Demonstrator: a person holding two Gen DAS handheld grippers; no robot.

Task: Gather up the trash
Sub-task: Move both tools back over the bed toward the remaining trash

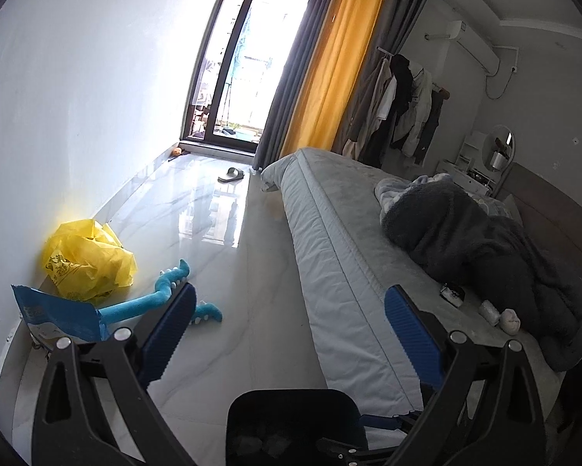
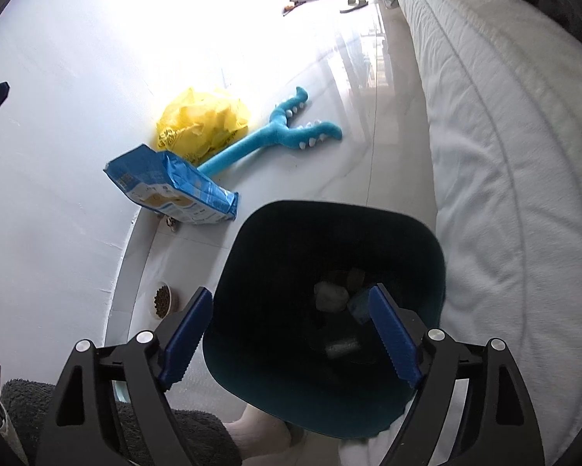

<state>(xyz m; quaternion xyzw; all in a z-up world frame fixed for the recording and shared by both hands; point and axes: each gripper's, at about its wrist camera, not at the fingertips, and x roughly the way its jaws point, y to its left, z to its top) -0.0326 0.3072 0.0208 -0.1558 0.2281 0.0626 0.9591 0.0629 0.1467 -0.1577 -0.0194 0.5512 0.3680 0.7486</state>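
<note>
A dark teal trash bin (image 2: 252, 349) stands on the floor beside the bed, with crumpled paper (image 2: 331, 296) and other scraps inside. My right gripper (image 2: 291, 334) is open and empty right above the bin's mouth. My left gripper (image 1: 291, 318) is open and empty, pointing across the floor and the bed edge; the bin's rim (image 1: 291, 400) shows below it. Two white crumpled wads (image 1: 498, 316) and a small dark item (image 1: 452, 294) lie on the bed near the grey blanket.
A yellow plastic bag (image 2: 203, 120), a blue pet-food bag (image 2: 174, 188) and a blue plush toy (image 2: 279, 132) lie by the wall. A bowl of kibble (image 2: 162, 299) sits near the wall. The bed (image 2: 504, 155) is on the right. A slipper (image 1: 231, 174) lies near the glass door.
</note>
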